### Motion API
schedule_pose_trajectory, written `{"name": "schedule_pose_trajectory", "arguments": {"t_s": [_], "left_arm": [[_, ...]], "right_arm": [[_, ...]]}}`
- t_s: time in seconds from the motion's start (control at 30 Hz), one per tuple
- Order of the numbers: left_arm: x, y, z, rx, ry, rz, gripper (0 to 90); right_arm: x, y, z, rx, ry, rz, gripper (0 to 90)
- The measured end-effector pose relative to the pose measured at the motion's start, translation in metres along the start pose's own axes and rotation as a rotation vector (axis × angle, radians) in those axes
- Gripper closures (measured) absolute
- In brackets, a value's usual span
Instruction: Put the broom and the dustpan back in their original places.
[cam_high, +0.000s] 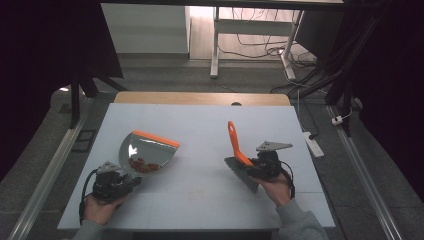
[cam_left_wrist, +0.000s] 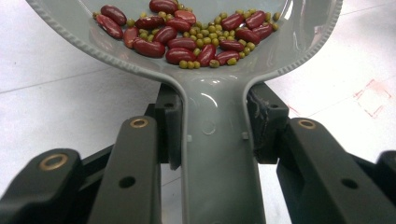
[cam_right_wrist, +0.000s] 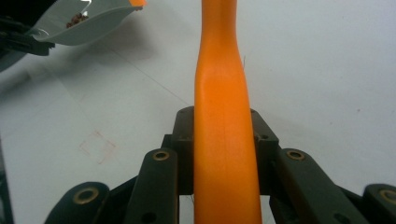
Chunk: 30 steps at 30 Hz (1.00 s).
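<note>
A grey dustpan (cam_high: 148, 151) with an orange front lip is held tilted above the white table at the left. My left gripper (cam_high: 131, 183) is shut on its handle (cam_left_wrist: 217, 154), with both pads pressed to the sides. Red kidney beans and small green beans (cam_left_wrist: 191, 35) lie pooled at the handle end of the pan. At the right, my right gripper (cam_high: 256, 165) is shut on the orange handle (cam_right_wrist: 224, 126) of a hand brush (cam_high: 240, 161), whose dark bristles rest near the table.
The white table (cam_high: 200, 130) has a faint red square mark (cam_right_wrist: 97, 147) on it. A wooden strip runs along the far edge (cam_high: 200, 98). Beyond it stand desk legs and loose cables on the floor, with a power strip (cam_high: 313, 142) at the right.
</note>
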<state>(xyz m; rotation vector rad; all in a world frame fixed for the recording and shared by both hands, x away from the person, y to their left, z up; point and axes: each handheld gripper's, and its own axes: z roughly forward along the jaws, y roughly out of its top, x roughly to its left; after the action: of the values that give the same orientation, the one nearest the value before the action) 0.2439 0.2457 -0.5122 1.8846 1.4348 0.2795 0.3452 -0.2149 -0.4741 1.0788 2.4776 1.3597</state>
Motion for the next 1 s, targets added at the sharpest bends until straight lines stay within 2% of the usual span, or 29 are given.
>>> {"name": "schedule_pose_trajectory", "arguments": {"t_s": [0.13,0.2,0.37,0.5,0.67,1.0], "left_arm": [[0.001,0.0,0.0,0.005,0.004,-0.038,61.8],[0.0,-0.001,-0.001,0.004,0.014,-0.049,61.8],[0.0,-0.002,0.0,0.004,0.035,-0.09,61.8],[0.001,-0.003,0.003,0.003,0.059,-0.12,61.8],[0.003,-0.004,0.003,0.001,0.077,-0.15,61.8],[0.009,0.0,0.008,-0.002,0.116,-0.203,61.7]], "right_arm": [[-0.003,-0.003,-0.005,0.004,0.004,0.077,70.6],[-0.006,-0.008,-0.006,-0.001,0.033,0.118,70.6],[-0.011,-0.013,-0.008,0.011,0.08,0.166,70.7],[-0.015,-0.016,-0.008,0.031,0.08,0.214,70.6],[-0.022,-0.019,-0.005,0.048,0.103,0.269,70.6],[-0.031,-0.021,0.0,0.073,0.089,0.293,70.6]]}}
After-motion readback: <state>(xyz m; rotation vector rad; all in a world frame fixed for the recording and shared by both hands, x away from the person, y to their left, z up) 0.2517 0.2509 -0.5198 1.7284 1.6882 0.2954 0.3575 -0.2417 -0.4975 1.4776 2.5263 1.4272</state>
